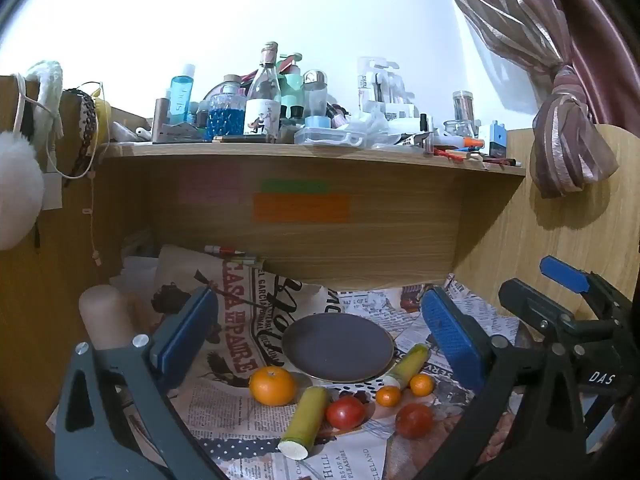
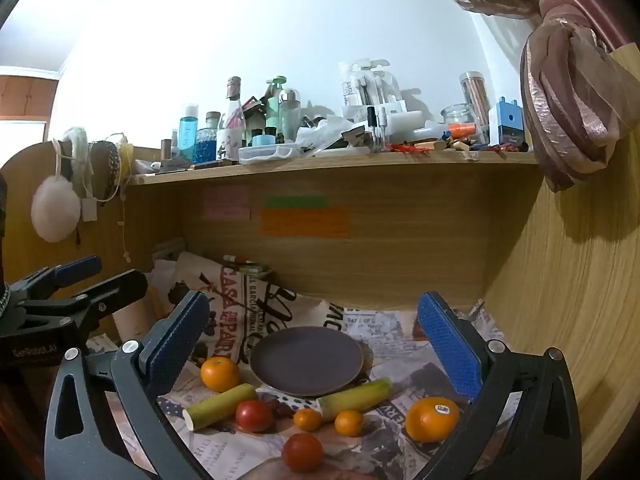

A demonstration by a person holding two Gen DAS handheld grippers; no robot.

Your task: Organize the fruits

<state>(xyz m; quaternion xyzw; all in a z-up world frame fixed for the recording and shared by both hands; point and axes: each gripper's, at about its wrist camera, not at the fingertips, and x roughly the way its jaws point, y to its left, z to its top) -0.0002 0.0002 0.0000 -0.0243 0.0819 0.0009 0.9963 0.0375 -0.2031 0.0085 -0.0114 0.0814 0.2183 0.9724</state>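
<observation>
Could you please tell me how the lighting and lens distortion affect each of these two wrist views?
Left wrist view: the wall behind the shelf is blown out white, the shelf edge bows from fisheye distortion, and the plate sits in dim light. Right wrist view: similar glare on the wall upper left, the curtain casts a hard shadow on the wood panel, and dark vignetting rings the corners.

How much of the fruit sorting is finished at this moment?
Nothing looks done: the plate is bare. Nothing is in hand; the left claw and right claw are both open and empty. All is left: two big oranges, two small ones, two tomatoes and two green stalks lie on the newspaper.
</observation>
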